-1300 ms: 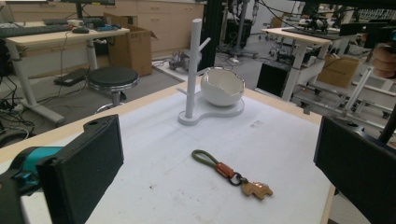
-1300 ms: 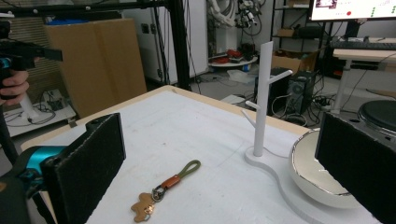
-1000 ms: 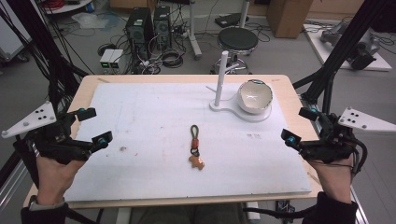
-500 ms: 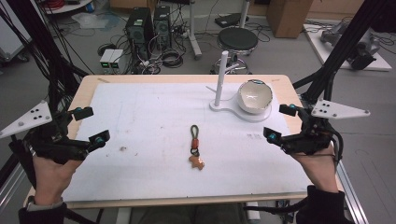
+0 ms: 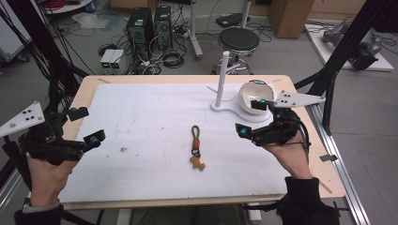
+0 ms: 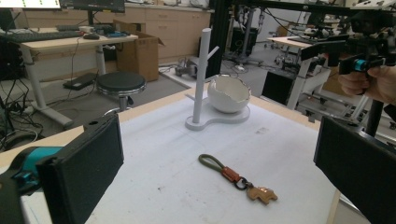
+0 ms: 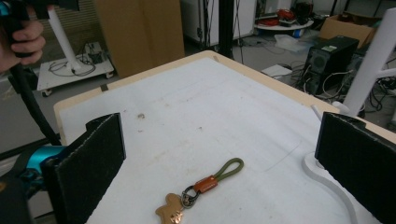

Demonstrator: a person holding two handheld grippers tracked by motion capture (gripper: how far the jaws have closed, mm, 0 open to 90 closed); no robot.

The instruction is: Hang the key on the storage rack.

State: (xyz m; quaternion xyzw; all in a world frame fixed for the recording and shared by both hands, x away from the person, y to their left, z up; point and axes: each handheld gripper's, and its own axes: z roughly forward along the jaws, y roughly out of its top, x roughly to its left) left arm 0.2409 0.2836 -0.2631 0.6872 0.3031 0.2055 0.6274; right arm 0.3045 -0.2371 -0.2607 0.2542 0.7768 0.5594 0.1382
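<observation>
While the keychain (image 5: 196, 148) lies flat near the middle of the high view, on the white mat (image 5: 141, 122), both grippers hang above the table with jaws spread wide and nothing between them. The left gripper (image 5: 84, 125) sits at the left edge of that frame, well apart from the keychain. The right gripper (image 5: 251, 117) sits right of centre, just in front of the white stand (image 5: 223, 79) and the bowl (image 5: 253, 93) on its base. In the left gripper view the keychain (image 6: 238, 179) lies low in the centre, green loop toward the stand (image 6: 201, 79), tan charm nearest the camera. In the right gripper view it (image 7: 201, 189) lies at bottom centre between the jaws.
</observation>
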